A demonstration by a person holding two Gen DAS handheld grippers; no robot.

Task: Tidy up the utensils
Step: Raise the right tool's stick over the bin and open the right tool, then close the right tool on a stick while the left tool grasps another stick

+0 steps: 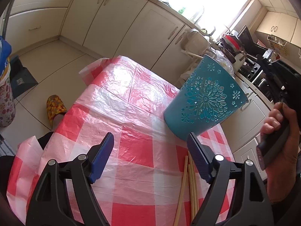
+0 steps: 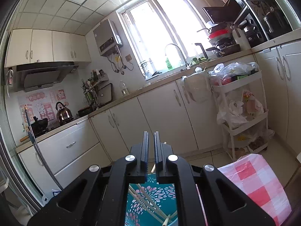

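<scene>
Teal holder (image 1: 205, 98) with a cut-out snowflake-flower pattern sits at 2 o'clock on a red-and-white checkered cloth (image 1: 131, 150). Pale wooden chopsticks (image 1: 188, 184) at 5 o'clock, and blue pads (image 1: 102, 158) on black hand-held gripper arms.

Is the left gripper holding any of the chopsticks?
No, the left gripper is open and empty above the tablecloth, with the chopsticks lying beside it.

The pink wall stickers (image 2: 40, 103) carry characters too small to read, nothing else legible
</scene>
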